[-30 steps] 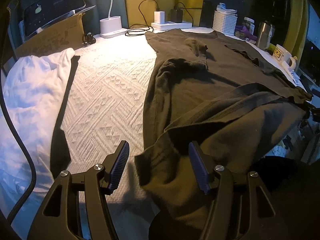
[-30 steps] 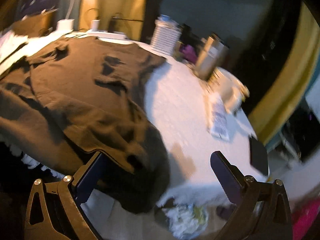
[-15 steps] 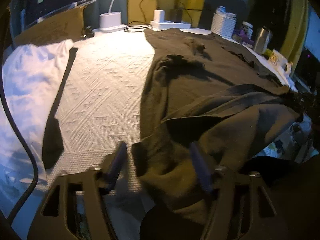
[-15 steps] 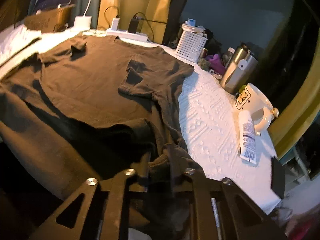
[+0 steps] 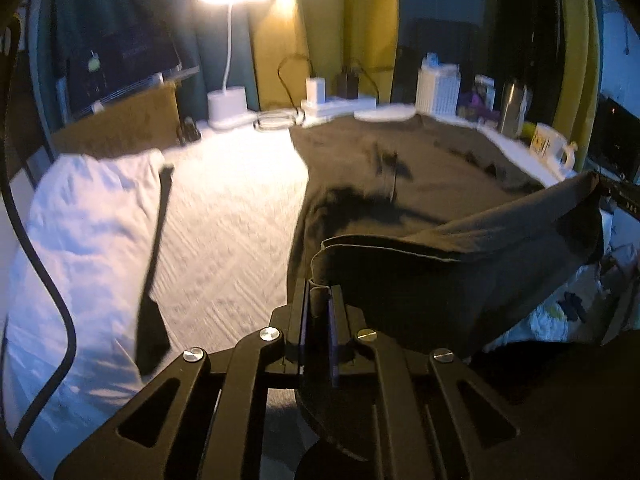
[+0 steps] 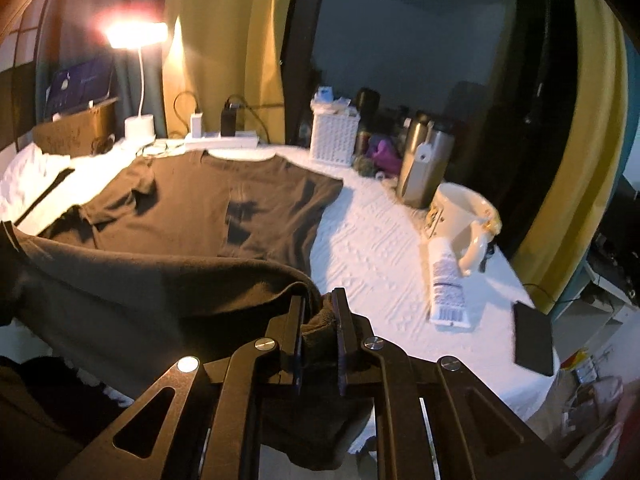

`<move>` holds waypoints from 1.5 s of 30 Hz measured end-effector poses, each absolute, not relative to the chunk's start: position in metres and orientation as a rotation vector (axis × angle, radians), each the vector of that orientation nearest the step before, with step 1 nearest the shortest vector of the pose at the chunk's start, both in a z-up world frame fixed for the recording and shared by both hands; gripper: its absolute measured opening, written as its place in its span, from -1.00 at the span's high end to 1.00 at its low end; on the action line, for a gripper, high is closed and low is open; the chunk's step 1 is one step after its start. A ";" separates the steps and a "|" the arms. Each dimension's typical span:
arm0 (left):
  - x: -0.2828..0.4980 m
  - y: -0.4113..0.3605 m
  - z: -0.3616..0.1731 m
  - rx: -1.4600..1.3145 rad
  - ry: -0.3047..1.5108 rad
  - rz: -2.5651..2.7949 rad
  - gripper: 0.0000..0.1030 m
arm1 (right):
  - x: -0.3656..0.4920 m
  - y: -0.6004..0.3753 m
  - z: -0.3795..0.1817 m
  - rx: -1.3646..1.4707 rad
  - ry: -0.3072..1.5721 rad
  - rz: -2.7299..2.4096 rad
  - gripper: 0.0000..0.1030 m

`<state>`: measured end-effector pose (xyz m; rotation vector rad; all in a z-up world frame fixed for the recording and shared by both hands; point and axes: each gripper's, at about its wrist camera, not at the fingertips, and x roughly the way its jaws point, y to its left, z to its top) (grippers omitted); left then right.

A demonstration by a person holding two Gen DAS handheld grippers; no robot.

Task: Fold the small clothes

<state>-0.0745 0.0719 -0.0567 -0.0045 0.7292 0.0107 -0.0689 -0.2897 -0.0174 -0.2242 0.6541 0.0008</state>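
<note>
A dark brown T-shirt (image 6: 224,200) lies spread on the white textured tabletop (image 6: 372,248), its neckline toward the far side, just in front of the white power strip (image 6: 224,142). The far part of the shirt lies flat, with one short sleeve folded inward over the body and a few dark creases across the chest. The near hem is lifted off the tabletop and stretched into a taut band between the two tools.

The left tongs (image 5: 319,300) are clamped together on one corner of that hem (the cloth bunches into a small roll between the pads). The right tongs (image 6: 319,312) are clamped on the other hem corner, a thick wad of fabric squeezed between them and more of it hanging below.

To the left of the shirt lies a white cloth (image 5: 80,216). To its right, near the tabletop's edge, stand a steel tumbler (image 6: 424,168) and a white mug (image 6: 460,216), with a white tube (image 6: 446,284) lying just in front of the mug. A lit desk lamp (image 6: 138,36) glows beyond the shirt's far left corner.
</note>
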 end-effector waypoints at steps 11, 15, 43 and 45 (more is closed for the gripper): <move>-0.068 0.068 -0.014 0.010 0.590 0.018 0.87 | -0.084 -0.301 0.015 -0.180 0.574 -0.007 0.76; -0.058 0.067 -0.001 0.023 0.544 0.015 0.87 | -0.080 -0.303 0.024 -0.162 0.548 -0.007 0.76; 0.036 0.083 0.031 0.030 0.501 0.022 0.87 | 0.020 -0.302 0.042 -0.112 0.539 -0.002 0.76; 0.043 0.084 0.032 0.033 0.502 0.019 0.87 | 0.029 -0.304 0.043 -0.111 0.542 -0.003 0.76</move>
